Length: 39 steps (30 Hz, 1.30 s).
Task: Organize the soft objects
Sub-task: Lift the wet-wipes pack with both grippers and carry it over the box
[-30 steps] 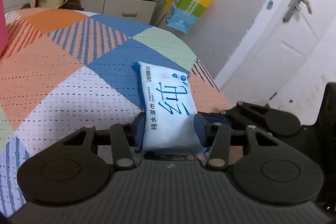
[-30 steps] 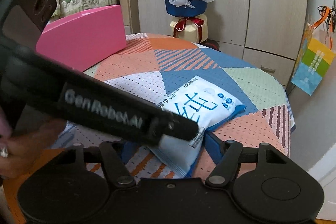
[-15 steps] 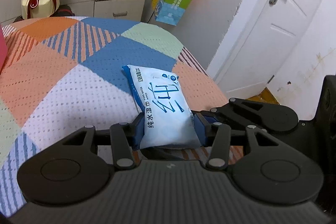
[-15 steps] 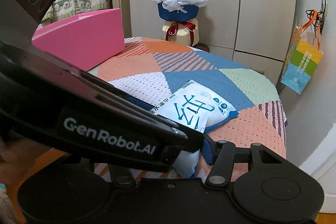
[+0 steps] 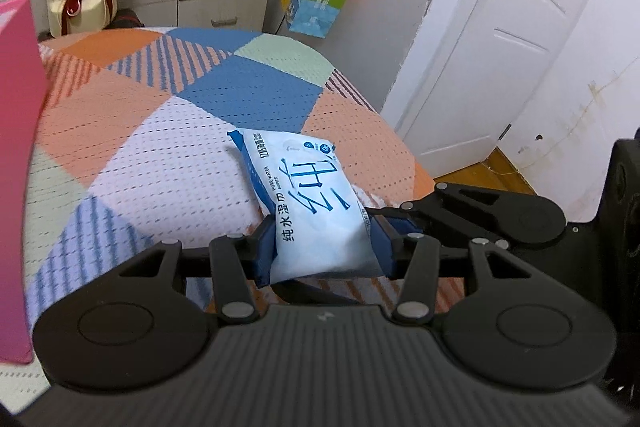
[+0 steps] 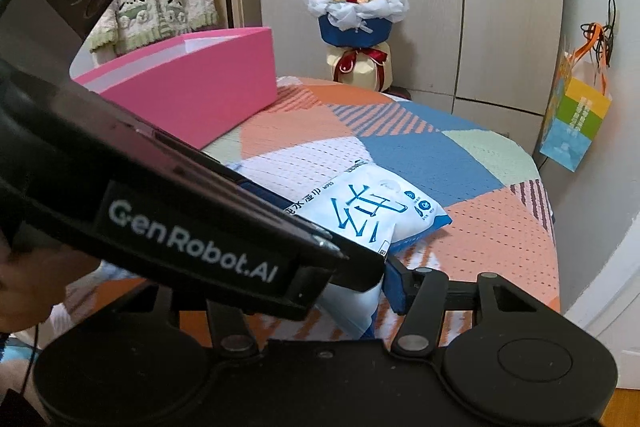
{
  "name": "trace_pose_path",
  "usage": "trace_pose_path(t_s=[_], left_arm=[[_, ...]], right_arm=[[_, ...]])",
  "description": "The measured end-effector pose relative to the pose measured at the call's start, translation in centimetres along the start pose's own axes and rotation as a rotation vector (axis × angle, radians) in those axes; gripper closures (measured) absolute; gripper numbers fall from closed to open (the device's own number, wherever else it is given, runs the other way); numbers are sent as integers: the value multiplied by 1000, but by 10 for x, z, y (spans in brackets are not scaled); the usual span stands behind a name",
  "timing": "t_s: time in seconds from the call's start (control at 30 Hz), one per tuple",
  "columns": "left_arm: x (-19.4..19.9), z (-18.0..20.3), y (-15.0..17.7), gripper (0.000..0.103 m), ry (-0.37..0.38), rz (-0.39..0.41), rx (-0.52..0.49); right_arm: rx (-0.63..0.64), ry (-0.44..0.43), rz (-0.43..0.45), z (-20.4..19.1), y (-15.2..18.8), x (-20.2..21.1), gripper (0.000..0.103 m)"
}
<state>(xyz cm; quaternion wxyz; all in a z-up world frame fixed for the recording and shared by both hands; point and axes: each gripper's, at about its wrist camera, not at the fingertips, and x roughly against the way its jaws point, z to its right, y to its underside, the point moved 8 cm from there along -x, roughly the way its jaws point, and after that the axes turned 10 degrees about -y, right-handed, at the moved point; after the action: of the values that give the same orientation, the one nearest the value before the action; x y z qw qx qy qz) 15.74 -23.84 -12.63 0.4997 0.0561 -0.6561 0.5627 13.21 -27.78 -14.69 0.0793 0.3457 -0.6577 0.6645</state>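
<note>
A white-and-blue wet wipes pack tilts above the patchwork bedspread, near end raised.

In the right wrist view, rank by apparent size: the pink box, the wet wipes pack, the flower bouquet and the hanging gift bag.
1. pink box, clearly largest.
2. flower bouquet.
3. wet wipes pack, partly hidden by the other gripper, so its place against the bouquet is unsure.
4. gift bag, smallest, also farthest.
</note>
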Motion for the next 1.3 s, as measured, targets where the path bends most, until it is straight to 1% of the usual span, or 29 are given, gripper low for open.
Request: trace_pose_path(t_s=[0.13,0.23,0.43,0.6,0.73,0.9,1.07,1.17,1.3], left_arm=[[21,-5,10,55,7,18,8],[41,-10,20,55,4,35,13],[87,-17,42,55,-20,66,-43],[119,-32,59,55,-44,61,-26],[143,-46,70,55,-59,72,-3],[169,-62,77,55,-75,83,15],[194,-77,78,55,-82,71,31],[212,-86,75,55,-92,81,29],[233,-95,68,55,-110,103,22]], right_arm=[[27,9,2,-21,0,8,42],[27,-10,10,-39,0,17,42],[35,-56,21,-81,0,33,42],[88,-69,-4,-119,-3,38,43],[134,-83,-14,-146,-7,40,43],[188,-104,-35,-177,-15,44,43],[239,-131,-56,-204,-26,49,43],[254,-153,-46,-219,-36,53,43],[313,-172,-34,-236,-56,57,43]])
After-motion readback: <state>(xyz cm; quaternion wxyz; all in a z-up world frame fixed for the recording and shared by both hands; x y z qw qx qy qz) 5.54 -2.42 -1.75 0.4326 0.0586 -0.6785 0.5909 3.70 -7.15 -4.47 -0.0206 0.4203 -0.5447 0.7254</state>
